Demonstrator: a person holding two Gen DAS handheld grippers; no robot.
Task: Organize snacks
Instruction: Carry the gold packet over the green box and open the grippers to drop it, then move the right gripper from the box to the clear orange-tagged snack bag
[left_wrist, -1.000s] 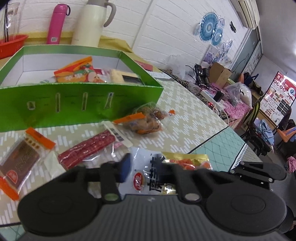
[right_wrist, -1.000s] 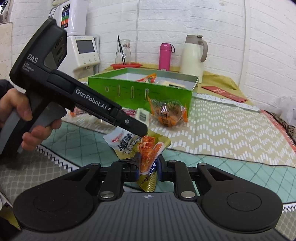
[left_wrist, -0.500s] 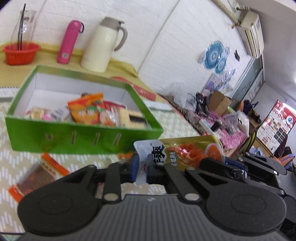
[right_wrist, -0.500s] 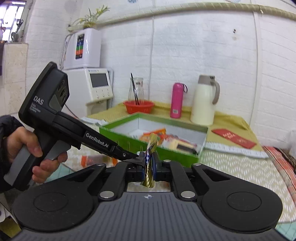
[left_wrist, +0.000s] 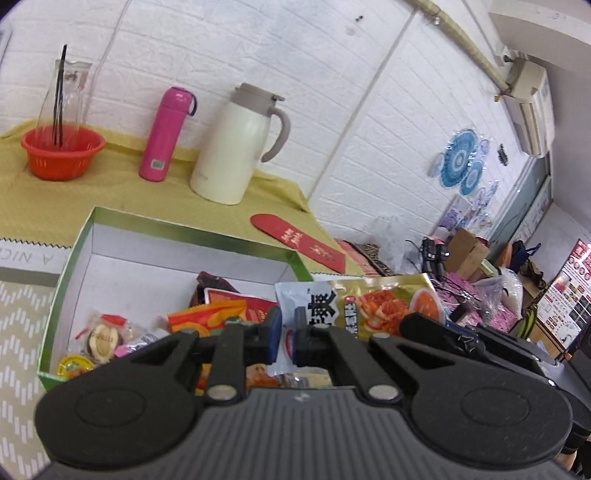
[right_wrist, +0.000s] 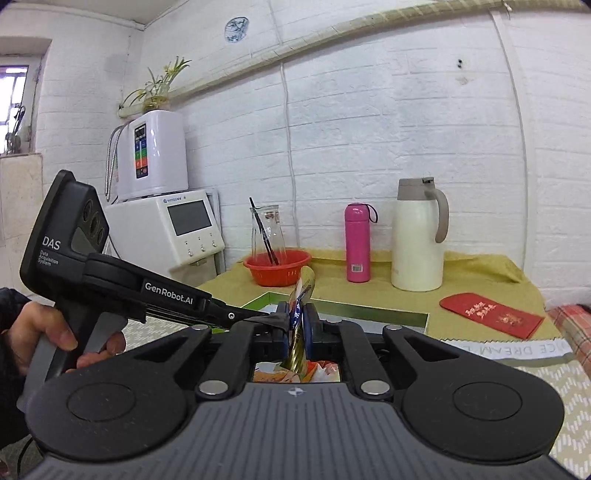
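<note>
My left gripper (left_wrist: 286, 336) is shut on the edge of a white snack packet (left_wrist: 299, 299) with a black character, held above the near wall of the green box (left_wrist: 177, 236). Beside it on the right, a gold packet (left_wrist: 388, 301) with an orange food picture stands upright between the blue pads of my right gripper (right_wrist: 295, 328). Those jaws are opening slightly, with the pads still on the gold packet (right_wrist: 301, 291). The box holds several snacks, among them an orange packet (left_wrist: 207, 317). In the right wrist view the left gripper (right_wrist: 271, 318) reaches in from the left, held by a hand (right_wrist: 44, 332).
Behind the box, on a yellow cloth, stand a red basket (left_wrist: 61, 151) with a glass carafe, a pink bottle (left_wrist: 166, 134) and a cream jug (left_wrist: 236, 147). A red envelope (left_wrist: 299, 240) lies at the right. A white water appliance (right_wrist: 173, 229) stands at the far left.
Both grippers have lifted their packets off the table and carried them up and forward, over the green box. The loose snacks on the table have dropped out of view.
</note>
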